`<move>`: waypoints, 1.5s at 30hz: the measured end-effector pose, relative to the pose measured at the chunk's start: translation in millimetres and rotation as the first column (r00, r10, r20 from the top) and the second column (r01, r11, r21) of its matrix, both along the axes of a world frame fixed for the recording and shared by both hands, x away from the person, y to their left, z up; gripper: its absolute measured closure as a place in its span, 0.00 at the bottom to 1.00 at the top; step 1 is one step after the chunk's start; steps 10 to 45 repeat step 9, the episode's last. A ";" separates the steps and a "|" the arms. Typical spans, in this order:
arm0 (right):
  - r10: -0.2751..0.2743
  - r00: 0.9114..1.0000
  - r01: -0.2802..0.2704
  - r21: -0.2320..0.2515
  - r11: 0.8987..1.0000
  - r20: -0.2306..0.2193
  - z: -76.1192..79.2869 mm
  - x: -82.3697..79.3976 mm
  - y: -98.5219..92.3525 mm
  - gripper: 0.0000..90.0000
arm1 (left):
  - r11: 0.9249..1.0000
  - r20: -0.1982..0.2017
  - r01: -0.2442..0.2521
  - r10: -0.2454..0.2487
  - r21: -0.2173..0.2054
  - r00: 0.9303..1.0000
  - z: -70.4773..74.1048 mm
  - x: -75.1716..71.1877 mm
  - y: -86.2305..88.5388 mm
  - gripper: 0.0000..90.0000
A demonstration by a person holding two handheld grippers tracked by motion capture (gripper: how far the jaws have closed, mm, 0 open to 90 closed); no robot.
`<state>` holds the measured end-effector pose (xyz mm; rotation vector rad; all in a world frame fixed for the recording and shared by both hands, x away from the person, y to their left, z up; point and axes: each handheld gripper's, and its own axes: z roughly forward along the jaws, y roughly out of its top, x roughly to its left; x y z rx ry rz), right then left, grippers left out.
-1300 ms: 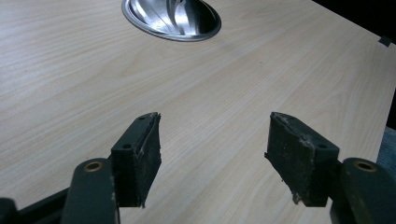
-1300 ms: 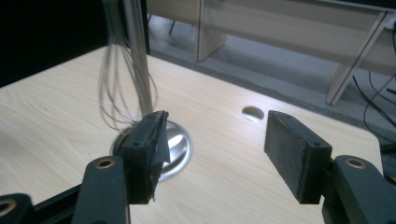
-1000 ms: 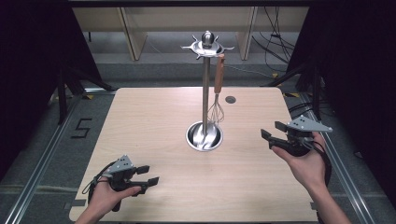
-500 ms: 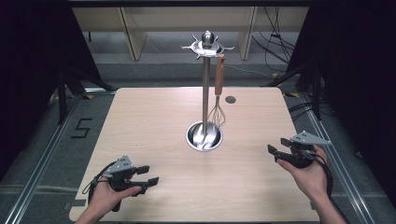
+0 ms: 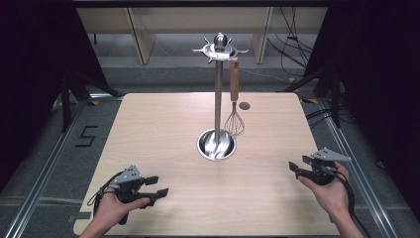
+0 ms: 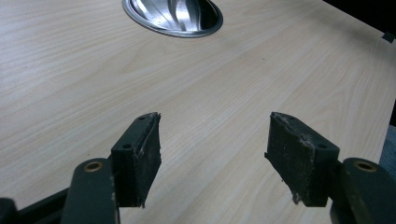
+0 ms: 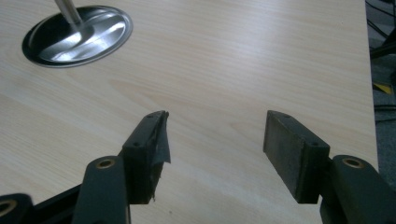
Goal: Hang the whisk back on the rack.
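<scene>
On the wooden counter (image 5: 163, 129), near its middle, a tall steel utensil stand (image 5: 218, 99) is set upright on its round dish base (image 5: 216, 145), and a whisk (image 5: 234, 106) with a wooden handle is hung from one of the hooks at the top, its wire head just above and beside the base. The left gripper (image 5: 154, 187) is held low near the front left corner and the right gripper (image 5: 297, 167) near the front right edge; both are spread wide and nothing is pinched, each well apart from the stand. A hasty reach could be expected to knock the slender pole and tip it, or to set the whisk swinging so that it slips off its hook, since it is hung freely.
</scene>
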<state>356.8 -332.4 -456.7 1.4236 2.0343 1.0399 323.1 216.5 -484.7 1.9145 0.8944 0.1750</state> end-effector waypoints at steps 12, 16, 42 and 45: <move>-0.021 1.000 0.021 0.000 1.000 -0.009 -7.6 -1.9 -6.7 0.45 | 1.000 0.000 0.012 -0.012 -0.004 1.000 0.2 0.5 -1.7 0.38; -0.021 1.000 0.021 0.000 1.000 -0.009 -7.6 -1.9 -6.7 0.45 | 1.000 0.000 0.012 -0.012 -0.004 1.000 0.2 0.5 -1.7 0.38; -0.021 1.000 0.021 0.000 1.000 -0.009 -7.6 -1.9 -6.7 0.45 | 1.000 0.000 0.012 -0.012 -0.004 1.000 0.2 0.5 -1.7 0.38; -0.021 1.000 0.021 0.000 1.000 -0.009 -7.6 -1.9 -6.7 0.45 | 1.000 0.000 0.012 -0.012 -0.004 1.000 0.2 0.5 -1.7 0.38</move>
